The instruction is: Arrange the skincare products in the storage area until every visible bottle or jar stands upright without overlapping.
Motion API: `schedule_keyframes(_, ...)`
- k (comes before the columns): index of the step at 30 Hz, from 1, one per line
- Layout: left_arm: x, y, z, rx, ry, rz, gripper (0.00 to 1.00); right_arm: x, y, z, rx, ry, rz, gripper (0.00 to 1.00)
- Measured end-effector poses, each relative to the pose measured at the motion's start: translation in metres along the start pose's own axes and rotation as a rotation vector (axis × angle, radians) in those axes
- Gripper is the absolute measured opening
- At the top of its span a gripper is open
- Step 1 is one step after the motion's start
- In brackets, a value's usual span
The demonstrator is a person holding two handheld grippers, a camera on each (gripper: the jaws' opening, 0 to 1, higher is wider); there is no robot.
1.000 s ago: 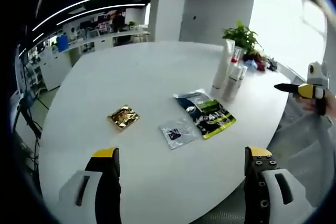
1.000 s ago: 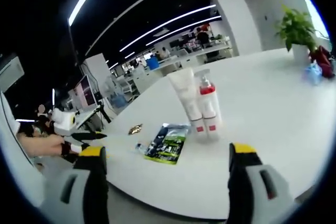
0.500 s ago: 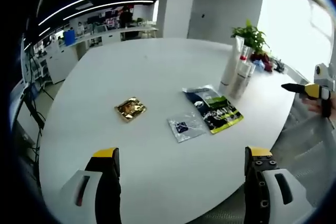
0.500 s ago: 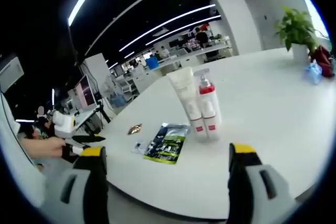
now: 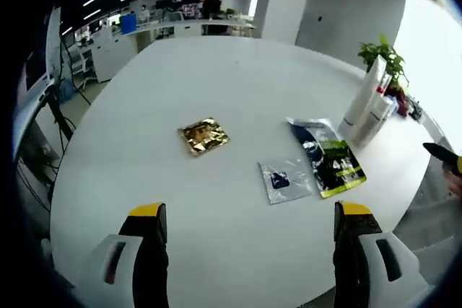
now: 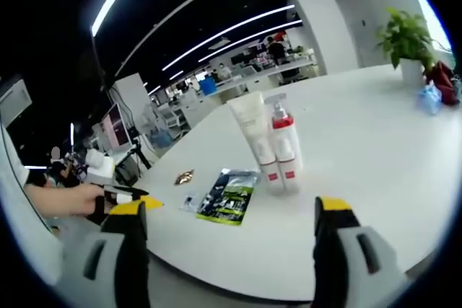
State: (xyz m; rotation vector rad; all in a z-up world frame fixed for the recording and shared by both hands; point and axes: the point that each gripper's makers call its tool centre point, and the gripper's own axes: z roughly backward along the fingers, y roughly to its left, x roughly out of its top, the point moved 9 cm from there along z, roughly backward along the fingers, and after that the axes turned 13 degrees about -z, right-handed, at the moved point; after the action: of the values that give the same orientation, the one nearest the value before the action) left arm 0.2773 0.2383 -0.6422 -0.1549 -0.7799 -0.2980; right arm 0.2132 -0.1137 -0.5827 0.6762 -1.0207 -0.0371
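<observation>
big white round table (image 5: 144,128) in open office w/ ceiling light strips. left gripper (image 5: 245,250) & right gripper (image 6: 227,239) both released, holding nothing. bottles (image 6: 273,146) upright together nr potted plant (image 5: 382,59); gold packet (image 5: 203,135), clear packet (image 5: 286,179), green packet (image 5: 328,158) flat mid-table.

My table (image 5: 180,77) looks smooth and matt white. The gold packet (image 5: 203,136) is crinkled, shiny foil; the clear sachet (image 5: 284,180) and dark pouch (image 5: 326,156) glossy plastic. The bottles (image 6: 278,151) look smooth plastic.

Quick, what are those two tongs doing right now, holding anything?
Left tongs: open, holding nothing.
Right tongs: open, holding nothing.
</observation>
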Motion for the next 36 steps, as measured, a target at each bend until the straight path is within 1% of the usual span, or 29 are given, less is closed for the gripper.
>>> schedule_keyframes(2,0.002,0.001,-0.004,0.005,0.005,0.019,0.94,0.0,0.0,0.0,-0.003,0.0,-0.001,0.97)
schedule_keyframes(5,0.006,0.005,-0.012,0.017,0.027,0.073,0.93,0.0,-0.001,0.0,-0.005,-0.001,-0.004,0.97)
schedule_keyframes(10,0.014,0.01,-0.022,0.046,0.061,0.086,0.93,0.001,-0.002,0.0,-0.009,-0.004,-0.008,0.97)
schedule_keyframes(15,0.022,0.016,-0.032,0.093,0.096,0.139,0.92,0.001,-0.002,0.0,-0.015,-0.008,-0.013,0.97)
schedule_keyframes(18,0.026,0.018,-0.039,0.114,0.098,0.144,0.89,0.001,-0.003,0.0,-0.017,-0.008,-0.016,0.96)
schedule_keyframes(21,0.032,0.017,-0.046,0.128,0.11,0.13,0.85,0.001,-0.003,0.0,-0.02,-0.008,-0.019,0.96)
schedule_keyframes(25,0.037,0.019,-0.056,0.14,0.123,0.122,0.78,0.001,-0.004,0.0,-0.027,-0.009,-0.023,0.96)
schedule_keyframes(27,0.039,0.022,-0.061,0.153,0.133,0.123,0.78,0.002,-0.004,0.0,-0.031,-0.009,-0.027,0.96)
schedule_keyframes(29,0.04,0.025,-0.065,0.164,0.14,0.134,0.75,0.002,-0.005,0.0,-0.033,-0.01,-0.03,0.97)
schedule_keyframes(31,0.042,0.028,-0.069,0.172,0.149,0.156,0.7,0.002,-0.005,0.0,-0.037,-0.009,-0.031,0.96)
schedule_keyframes(32,0.043,0.03,-0.07,0.183,0.153,0.171,0.68,0.002,-0.005,0.0,-0.037,-0.01,-0.033,0.96)
schedule_keyframes(36,0.05,0.036,-0.077,0.203,0.157,0.186,0.68,0.002,-0.006,0.0,-0.044,-0.011,-0.038,0.96)
